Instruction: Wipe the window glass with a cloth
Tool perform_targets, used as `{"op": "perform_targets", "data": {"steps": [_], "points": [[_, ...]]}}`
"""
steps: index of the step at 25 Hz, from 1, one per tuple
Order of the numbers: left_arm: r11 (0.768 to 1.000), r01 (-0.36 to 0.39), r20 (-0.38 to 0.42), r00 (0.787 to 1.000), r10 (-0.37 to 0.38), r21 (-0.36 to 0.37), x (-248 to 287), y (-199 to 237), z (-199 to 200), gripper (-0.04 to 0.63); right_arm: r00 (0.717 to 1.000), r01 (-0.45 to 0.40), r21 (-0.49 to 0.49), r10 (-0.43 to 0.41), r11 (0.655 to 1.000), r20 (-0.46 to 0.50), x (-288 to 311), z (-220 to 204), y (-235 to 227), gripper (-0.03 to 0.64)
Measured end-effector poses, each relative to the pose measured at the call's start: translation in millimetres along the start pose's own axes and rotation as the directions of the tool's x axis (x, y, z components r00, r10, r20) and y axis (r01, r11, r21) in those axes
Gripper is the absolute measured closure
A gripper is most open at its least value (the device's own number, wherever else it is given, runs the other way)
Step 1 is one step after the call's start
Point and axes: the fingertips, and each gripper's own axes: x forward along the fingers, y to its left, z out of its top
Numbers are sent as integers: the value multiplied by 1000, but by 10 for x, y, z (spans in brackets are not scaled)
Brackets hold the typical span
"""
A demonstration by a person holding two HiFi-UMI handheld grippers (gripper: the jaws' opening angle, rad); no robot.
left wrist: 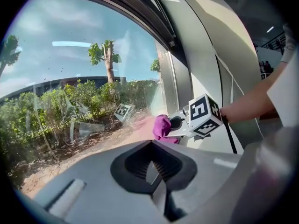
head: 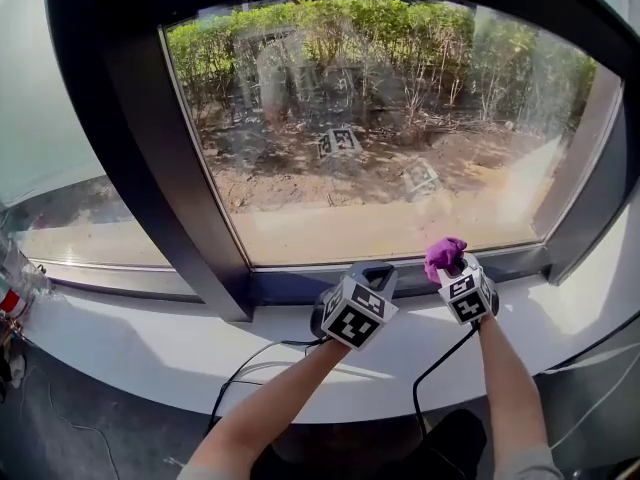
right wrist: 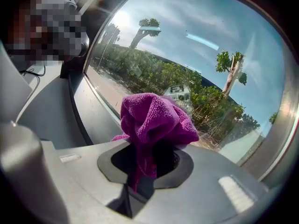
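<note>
Two grippers face the window glass (head: pixel 380 148) just ahead: the right gripper (head: pixel 452 268) pinches a bunched purple cloth (head: pixel 444 253), the left gripper (head: pixel 374 271) beside it is closed, empty.

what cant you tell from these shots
- Whether the cloth touches the glass: head view, too small, seen from behind the right gripper.
- The cloth's lower end: right gripper view, buried inside the shut claw.
- The bottle-like thing: head view, cut off by the left edge.
- Smears on the glass: lost among reflections in every view.
</note>
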Motion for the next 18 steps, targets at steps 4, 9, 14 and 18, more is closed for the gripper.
{"op": "perform_targets", "data": {"steps": [4,9,14,18], "points": [[999,35,11,999,-35,11,-60,14,-28,595,999,29,51,-28,998,-19,46,-24,79,508],[999,46,19,999,-46,14,4,-26,0,595,998,59,47,-59,997,5,20,-3,14,508],[999,36,-12,999,-36,6,169,-160,21,595,999,9,-40,-7,999,39,-24,-16,31,508],[1000,20,-41,999,-20,-2,321,-323,50,595,998,-14,-118,21,993,53,-83,-108,-73,508]]}}
